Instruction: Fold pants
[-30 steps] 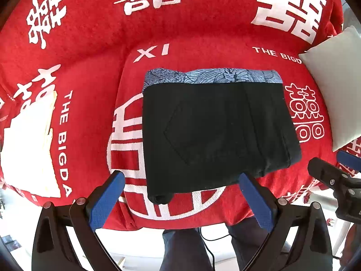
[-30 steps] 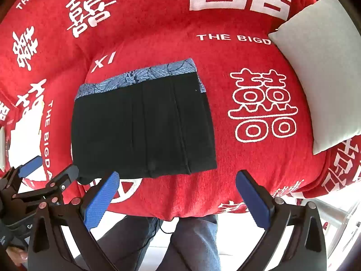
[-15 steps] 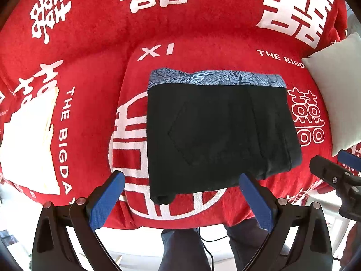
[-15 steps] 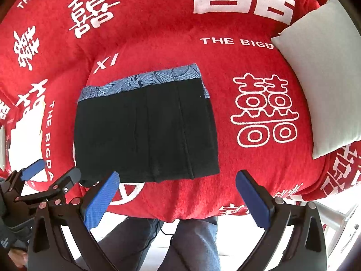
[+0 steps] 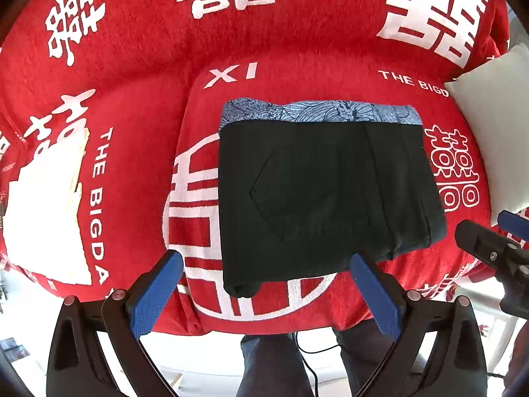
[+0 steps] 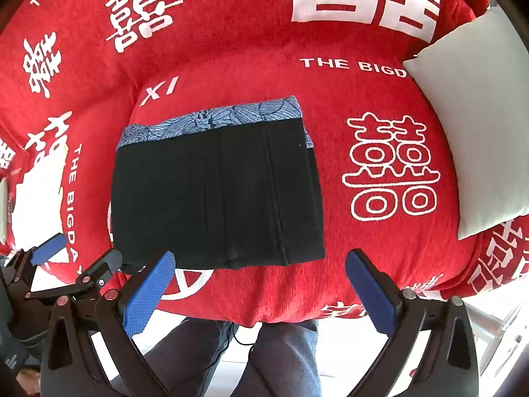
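Sofa cover [image 5: 139,106], red with white lettering, carries everything. Black pants [image 5: 317,192] lie on it as a flat folded rectangle, patterned blue waistband [image 5: 317,110] on their far edge and a pale cushion [image 6: 476,115] well to their right. Thick, limp layers likely slump unless pinched at the near corners. Left gripper [image 5: 264,291] and right gripper [image 6: 261,287] hover just short of the pants' near edge, jaws spread wide, holding nothing.

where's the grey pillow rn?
Far right in both wrist views: the grey pillow lies on the red sofa cover, right of the folded black pants, not touching them.
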